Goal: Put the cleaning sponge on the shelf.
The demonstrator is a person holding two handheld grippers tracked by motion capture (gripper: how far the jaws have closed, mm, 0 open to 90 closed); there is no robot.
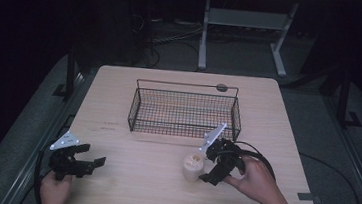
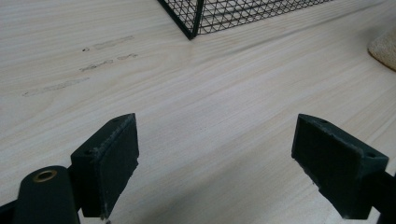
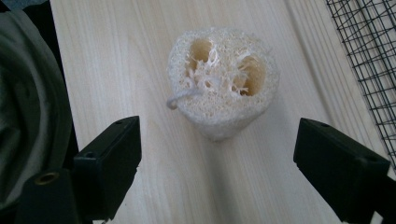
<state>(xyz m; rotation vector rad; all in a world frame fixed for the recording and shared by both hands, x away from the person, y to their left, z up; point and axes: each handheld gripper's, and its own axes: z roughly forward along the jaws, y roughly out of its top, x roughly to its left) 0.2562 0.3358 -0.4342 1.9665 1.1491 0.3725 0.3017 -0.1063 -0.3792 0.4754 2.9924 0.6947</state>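
Insp: Item under check?

Op: Loofah piece, short cylinder, standing on end on the table, just in front of the wire basket, nr its right end. Cut face up, w/ open holes and a fibrous web between them. Small string loop at one side.

Insp: Handling?

Op: My read: v. light, dry, springy. Rough fibre, so slip unlikely. It'll squash under pressure, esp. across the hollow core. Not fragile as such, but a hard squeeze could deform it or shed fibres.

Insp: Grip point?

Op: I'd take it across the side wall, about mid-height, pads flat on opposite sides. Wouldn't rely on the string loop; looks too thin to pinch. Light closing force only.

Insp: Tool state?

Op: My right gripper is spread wide, jaws either side of the loofah but short of it, not touching. My left gripper is also spread apart, holding nothing, low over bare table at the near left corner, well apart from the item.

Insp: Surroundings?

Op: Basket looks empty. Dark floor beyond the table.
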